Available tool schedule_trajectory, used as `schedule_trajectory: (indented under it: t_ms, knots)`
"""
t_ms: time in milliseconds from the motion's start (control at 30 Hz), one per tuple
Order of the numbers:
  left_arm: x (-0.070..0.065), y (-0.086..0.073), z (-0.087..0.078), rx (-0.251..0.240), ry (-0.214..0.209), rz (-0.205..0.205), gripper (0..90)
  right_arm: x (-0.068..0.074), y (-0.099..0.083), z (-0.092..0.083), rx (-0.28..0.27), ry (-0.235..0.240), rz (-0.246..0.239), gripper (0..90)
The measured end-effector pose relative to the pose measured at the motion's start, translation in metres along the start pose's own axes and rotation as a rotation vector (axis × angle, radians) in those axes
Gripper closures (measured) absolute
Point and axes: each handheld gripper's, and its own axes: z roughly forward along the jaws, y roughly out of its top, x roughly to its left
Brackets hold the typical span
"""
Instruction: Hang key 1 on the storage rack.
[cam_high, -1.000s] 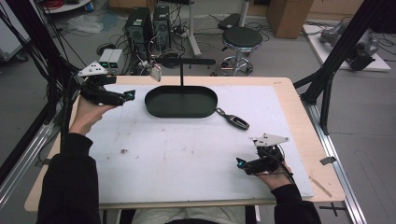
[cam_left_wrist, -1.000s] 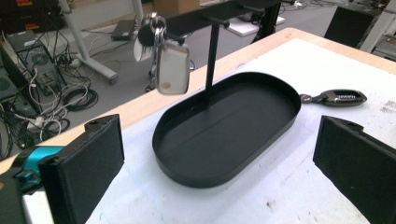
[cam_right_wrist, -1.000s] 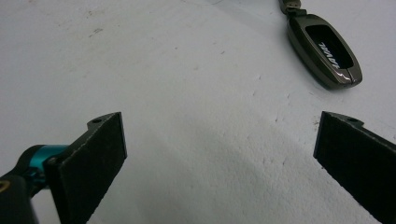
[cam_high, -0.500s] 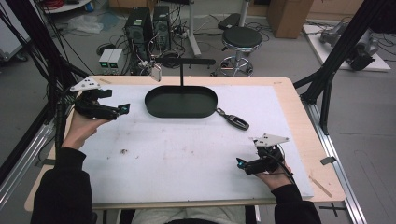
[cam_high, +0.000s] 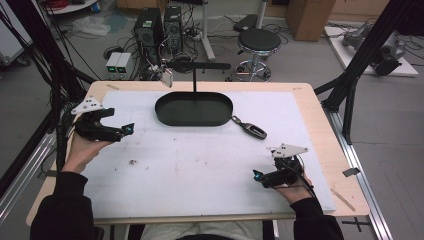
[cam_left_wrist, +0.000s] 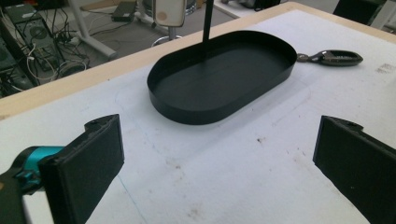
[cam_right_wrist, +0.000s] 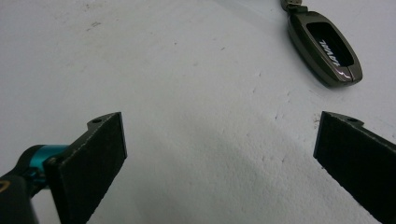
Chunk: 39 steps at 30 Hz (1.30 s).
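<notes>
**Key fob lies slanted beside the tray, both hand-held grippers empty**

The key fob (cam_high: 254, 131) lies flat on the white tabletop (cam_high: 200, 170), just off the right end of the black oval tray (cam_high: 194, 109), its ring end nearest the tray. Its long axis runs on a slant, from the tray's rim out and toward the person's side of the table. In the right gripper view the key fob (cam_right_wrist: 325, 47) shows its dark window face up.

Compared with half a second ago, the left hand-held gripper (cam_high: 129, 129) has come back toward the person and now sits lower, well left of the tray; the right hand-held gripper (cam_high: 256, 175) and the fob lie as they did.

The left hand is turned palm up under its tool, which points toward the tray, jaws spread wide and holding nothing. The right hand rests near the table's front edge, on the person's side of the fob, its tool pointing left, jaws likewise wide apart and empty.
</notes>
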Motion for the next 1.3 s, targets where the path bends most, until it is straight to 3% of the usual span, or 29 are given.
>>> schedule_trajectory:
  t_ms: [233, 800, 933, 1300]
  knots:
    - [-0.007, -0.014, -0.003, 0.02, 0.014, 0.016, 2.4, -0.001, -0.001, 0.0, 0.0, -0.005, -0.001, 1.7]
    - [-0.022, -0.034, -0.013, 0.034, -0.016, 0.033, 2.4, -0.001, -0.001, -0.001, 0.003, -0.015, -0.004, 1.7]
    - [-0.023, -0.05, -0.017, 0.044, -0.036, 0.019, 2.4, -0.001, -0.002, -0.001, 0.003, -0.015, -0.005, 1.7]
    - [-0.023, -0.082, -0.029, 0.03, -0.016, -0.04, 2.4, -0.001, -0.003, -0.001, 0.008, -0.022, -0.005, 1.7]
